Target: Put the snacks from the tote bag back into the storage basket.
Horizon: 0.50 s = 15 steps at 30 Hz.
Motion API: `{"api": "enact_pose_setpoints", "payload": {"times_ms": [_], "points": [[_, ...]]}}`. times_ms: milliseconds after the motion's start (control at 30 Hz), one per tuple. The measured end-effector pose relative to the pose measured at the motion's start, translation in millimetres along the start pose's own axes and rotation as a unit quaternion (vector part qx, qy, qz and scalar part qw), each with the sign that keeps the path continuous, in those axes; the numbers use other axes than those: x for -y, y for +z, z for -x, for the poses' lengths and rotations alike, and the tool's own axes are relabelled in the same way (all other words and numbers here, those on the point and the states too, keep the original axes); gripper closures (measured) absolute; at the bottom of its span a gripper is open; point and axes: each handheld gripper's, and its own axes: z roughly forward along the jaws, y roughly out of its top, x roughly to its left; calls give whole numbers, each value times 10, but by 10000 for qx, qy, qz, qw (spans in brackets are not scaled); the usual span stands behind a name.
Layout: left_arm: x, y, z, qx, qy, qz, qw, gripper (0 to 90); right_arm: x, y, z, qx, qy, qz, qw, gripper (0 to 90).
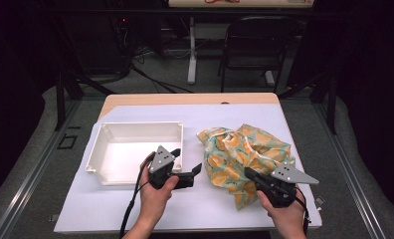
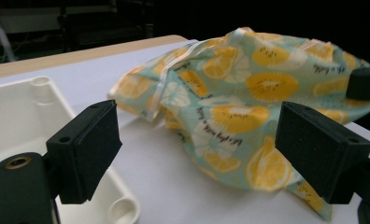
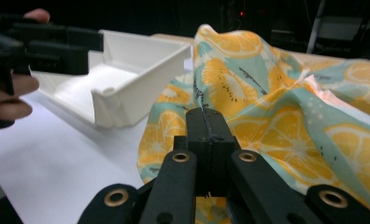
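A crumpled cloth (image 1: pixel 245 149) printed with orange and lemon slices lies on the right of the white table cover. A white, empty plastic tray (image 1: pixel 140 124) sits on the left. My left gripper (image 1: pixel 186 160) hovers at the tray's near right corner, pointing toward the cloth. In the left gripper view its jaws (image 2: pixel 197 149) stand open with nothing between them, and the cloth (image 2: pixel 248 88) lies a little ahead. My right gripper (image 1: pixel 248 173) is shut, its tip (image 3: pixel 206 116) against the cloth's near edge (image 3: pixel 276 107). Whether fabric is pinched I cannot tell.
A dark folding chair (image 1: pixel 257 40) and a white table leg (image 1: pixel 192 50) stand beyond the far table edge. The tray's rim (image 3: pixel 141 44) and my left gripper (image 3: pixel 57 42) show in the right gripper view. Bare white cover (image 1: pixel 205 204) lies between my hands.
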Motion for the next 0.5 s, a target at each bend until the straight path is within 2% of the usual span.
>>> {"api": "enact_pose_setpoints", "payload": {"times_ms": [67,133,267,333,367,467,500], "points": [[-5,83,52,49,-75,-25,10000,138,78,6,3,-36,38,-111,9999,900],[-20,184,103,261,-118,-89,9995,122,126,26,0,-78,69,-187,9998,900],[-60,373,185,483,-228,-251,9983,82,200,91,-13,-170,105,-347,9992,900],[-81,477,222,665,-301,-300,9969,76,218,108,-28,-183,97,-392,9990,900],[-89,509,231,706,-290,-355,9965,63,230,119,-34,-229,81,-413,9989,900],[-95,666,246,760,-501,-606,9940,70,255,135,-42,-267,69,-477,9985,900],[-91,709,246,799,-569,-669,9929,100,261,136,-41,-256,77,-498,9984,900]]}}
